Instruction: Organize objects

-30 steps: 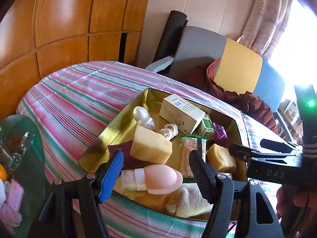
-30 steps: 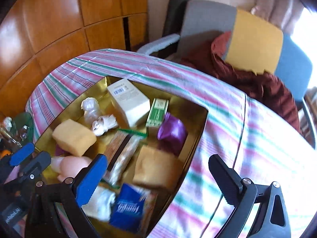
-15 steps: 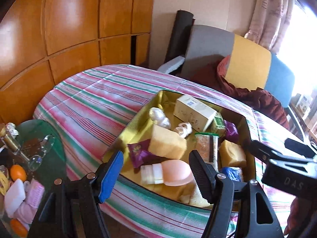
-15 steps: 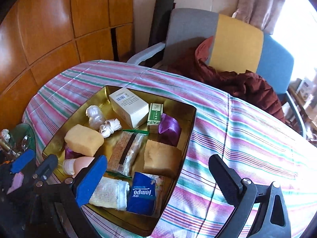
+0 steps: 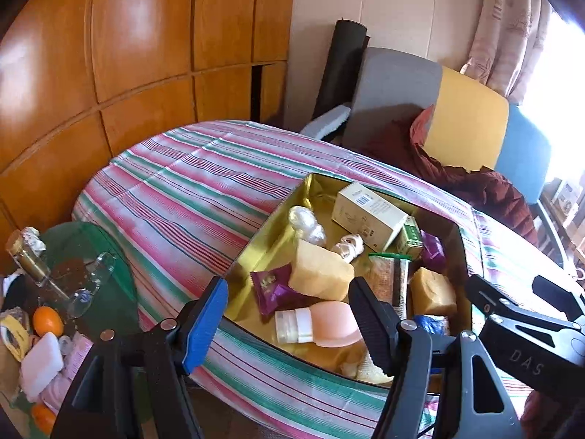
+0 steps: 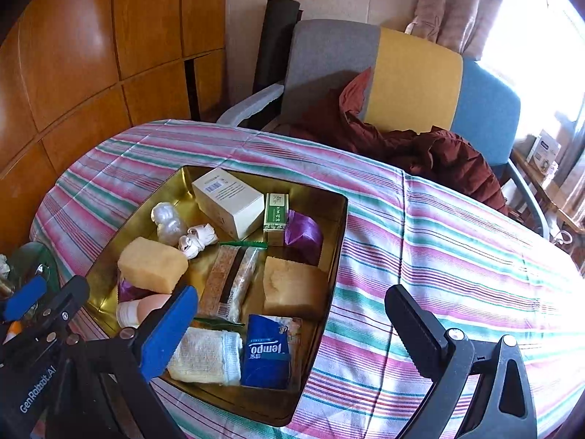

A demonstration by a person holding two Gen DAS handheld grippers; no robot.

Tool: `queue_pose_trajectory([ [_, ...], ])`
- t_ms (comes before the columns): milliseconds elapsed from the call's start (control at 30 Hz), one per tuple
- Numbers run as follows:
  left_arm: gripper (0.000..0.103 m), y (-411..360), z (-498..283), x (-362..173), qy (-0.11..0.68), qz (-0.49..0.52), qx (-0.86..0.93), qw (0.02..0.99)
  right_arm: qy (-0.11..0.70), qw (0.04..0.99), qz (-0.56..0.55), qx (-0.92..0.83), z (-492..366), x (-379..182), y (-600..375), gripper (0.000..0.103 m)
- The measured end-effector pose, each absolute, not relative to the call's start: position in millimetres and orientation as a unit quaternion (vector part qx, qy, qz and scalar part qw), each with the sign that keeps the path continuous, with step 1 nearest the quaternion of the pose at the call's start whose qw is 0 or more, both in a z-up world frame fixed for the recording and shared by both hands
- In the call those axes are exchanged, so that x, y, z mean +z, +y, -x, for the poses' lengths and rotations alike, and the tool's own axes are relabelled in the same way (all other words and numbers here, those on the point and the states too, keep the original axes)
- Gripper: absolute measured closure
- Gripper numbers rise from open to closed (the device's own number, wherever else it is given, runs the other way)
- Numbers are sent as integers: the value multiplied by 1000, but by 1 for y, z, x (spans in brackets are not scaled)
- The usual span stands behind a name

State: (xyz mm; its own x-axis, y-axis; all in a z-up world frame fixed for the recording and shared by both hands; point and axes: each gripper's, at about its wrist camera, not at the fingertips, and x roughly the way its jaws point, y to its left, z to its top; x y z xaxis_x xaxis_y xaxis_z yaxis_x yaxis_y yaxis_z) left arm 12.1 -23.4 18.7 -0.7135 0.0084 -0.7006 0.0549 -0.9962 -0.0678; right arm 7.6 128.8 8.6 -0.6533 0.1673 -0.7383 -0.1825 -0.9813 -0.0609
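Observation:
A gold tray (image 5: 268, 228) (image 6: 338, 234) sits on a striped tablecloth and holds several items. Among them are a white box (image 5: 369, 212) (image 6: 228, 199), two yellow sponges (image 5: 320, 270) (image 6: 294, 287), a pink bottle (image 5: 325, 323), a rolled white towel (image 6: 204, 356) and a blue tissue pack (image 6: 267, 351). My left gripper (image 5: 289, 325) hovers open above the tray's near left corner, with nothing between its fingers. My right gripper (image 6: 292, 333) hangs open over the tray's near right edge, also empty. Neither touches any item.
Striped cloth (image 6: 457, 256) lies bare to the right of the tray. Behind the table stands a grey, yellow and blue armchair (image 6: 413, 80) with a dark red jacket (image 6: 431, 153). A low green glass table (image 5: 91, 252) with oranges and a bottle sits at the left.
Both grippers have drawn back and upward from the tray, so the whole tray and more of the table show. Both have stayed open and empty.

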Motion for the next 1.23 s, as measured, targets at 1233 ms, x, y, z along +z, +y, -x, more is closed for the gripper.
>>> queue_pose_trajectory([
  [1233, 37, -21, -16, 26, 16, -377, -925, 36, 25, 134, 409, 902, -12, 5, 129, 0],
])
